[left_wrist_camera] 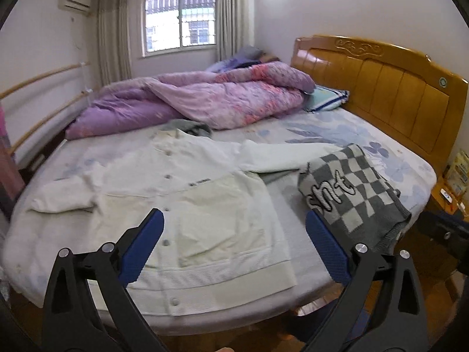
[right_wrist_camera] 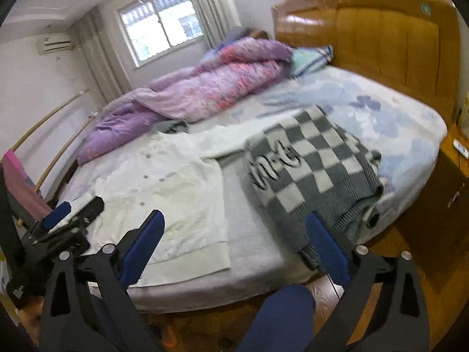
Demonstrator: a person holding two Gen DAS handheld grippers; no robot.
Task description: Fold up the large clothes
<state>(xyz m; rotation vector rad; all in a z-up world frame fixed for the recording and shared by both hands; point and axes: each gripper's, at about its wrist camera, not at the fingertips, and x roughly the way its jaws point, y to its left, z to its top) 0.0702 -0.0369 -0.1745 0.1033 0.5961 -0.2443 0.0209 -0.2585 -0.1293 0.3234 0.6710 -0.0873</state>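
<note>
A white button-up cardigan [left_wrist_camera: 187, 199] lies spread flat on the bed, hem toward me, one sleeve stretched right. It also shows in the right wrist view [right_wrist_camera: 176, 193]. A folded grey-and-white checkered sweater [left_wrist_camera: 354, 193] lies right of it near the bed edge, also seen in the right wrist view [right_wrist_camera: 310, 173]. My left gripper [left_wrist_camera: 234, 220] is open and empty, above the cardigan's lower half. My right gripper [right_wrist_camera: 234, 220] is open and empty, above the bed's front edge between both garments. The left gripper also appears at the left of the right wrist view [right_wrist_camera: 70, 211].
A purple quilt [left_wrist_camera: 199, 99] is heaped at the far side of the bed, with a pillow [left_wrist_camera: 328, 99] by the wooden headboard [left_wrist_camera: 395, 88]. A nightstand [right_wrist_camera: 445, 193] stands right of the bed. A small grey cloth [left_wrist_camera: 190, 126] lies by the cardigan's collar.
</note>
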